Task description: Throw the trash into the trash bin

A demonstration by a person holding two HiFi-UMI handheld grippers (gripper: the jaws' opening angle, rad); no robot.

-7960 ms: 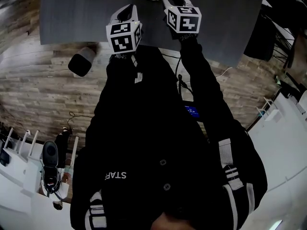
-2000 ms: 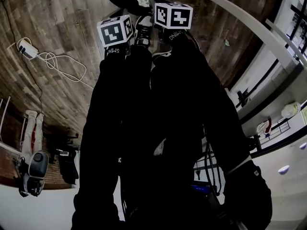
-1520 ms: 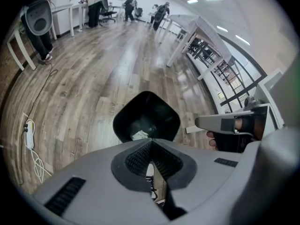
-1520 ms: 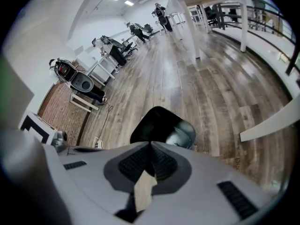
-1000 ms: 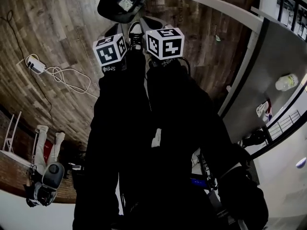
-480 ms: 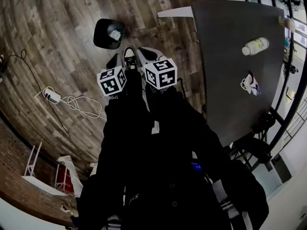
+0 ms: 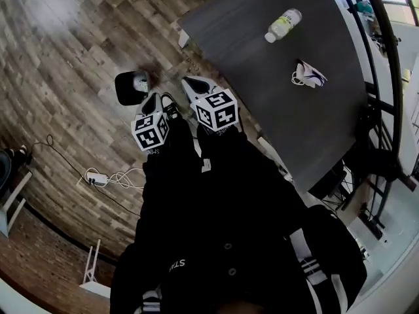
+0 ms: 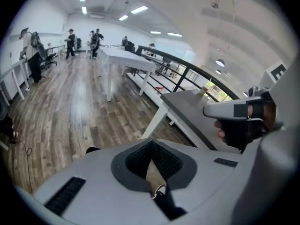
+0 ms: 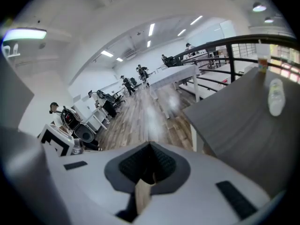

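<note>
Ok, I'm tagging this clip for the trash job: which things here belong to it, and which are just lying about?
Job: bin with trash in it; bottle and wrapper on the table, probably next to go; left tool and right tool, both shut and empty.
Lying about: power strip with its cable on the floor.

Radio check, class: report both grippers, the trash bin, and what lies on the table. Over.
Left gripper shut, empty; right gripper shut, empty. Trash bin on floor, white scrap inside. Bottle, crumpled white item on table.
</note>
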